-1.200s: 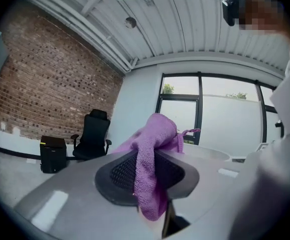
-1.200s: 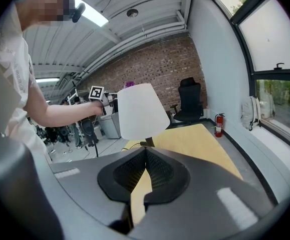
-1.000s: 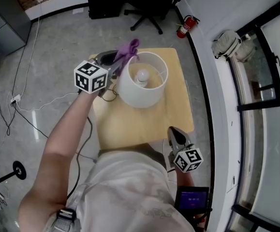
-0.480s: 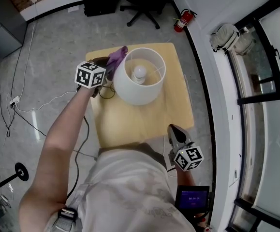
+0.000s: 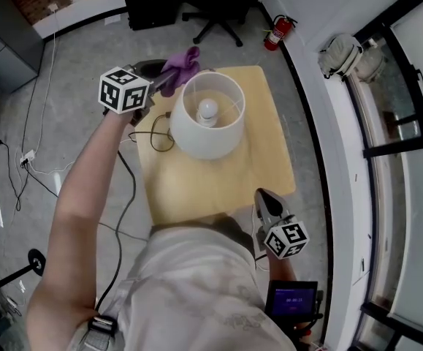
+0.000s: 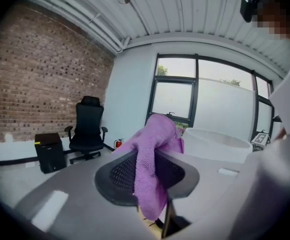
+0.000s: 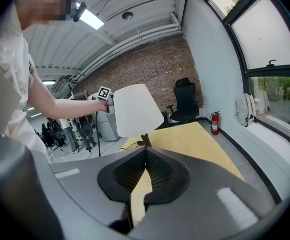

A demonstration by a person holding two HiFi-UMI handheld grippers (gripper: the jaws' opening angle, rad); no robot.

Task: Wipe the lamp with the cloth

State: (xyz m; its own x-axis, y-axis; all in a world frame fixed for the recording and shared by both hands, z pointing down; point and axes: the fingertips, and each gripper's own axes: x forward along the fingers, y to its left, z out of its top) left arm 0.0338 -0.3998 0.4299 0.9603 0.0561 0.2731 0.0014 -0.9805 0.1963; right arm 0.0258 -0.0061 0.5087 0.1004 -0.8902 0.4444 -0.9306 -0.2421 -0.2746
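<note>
Now: the fingers (image 6: 117, 176) of your left gripper (image 6: 147, 181) pinch the purple cloth (image 6: 152, 149). Fabric fills the gap between the mesh pads. One fold hangs below them; the rest is bunched above and ahead.

Head view: your left gripper (image 5: 161, 79) is held up at the far left of the lamp (image 5: 207, 123), arm stretched out. The cloth (image 5: 183, 63) sits just beside the far-left rim of the white shade (image 5: 218, 143). Contact between cloth and shade: cannot tell from any view. In the left gripper view the lamp (image 6: 217, 144) shows right behind the cloth, to its right.

Fingers (image 7: 160, 174) of your right gripper (image 7: 146, 159) are pressed together at the tips, nothing between them. The right gripper (image 5: 264, 199) sits low at the near edge of the counter (image 5: 218, 189), close to your body and well apart from the lamp, pointing towards it.

The lamp stands upright on the far half of the pale wooden counter. Its bulb (image 5: 208, 109) shows through the open top of the shade. In the right gripper view the lamp (image 7: 134, 109) rises on a dark stem. A black cord (image 5: 155, 139) loops on the counter left of the lamp.

Beyond the counter:
- grey floor (image 5: 87, 57)
- a black office chair (image 5: 218, 2)
- a red fire extinguisher (image 5: 278, 34) against the wall
- a pale backpack (image 5: 348, 61) by the windows
</note>
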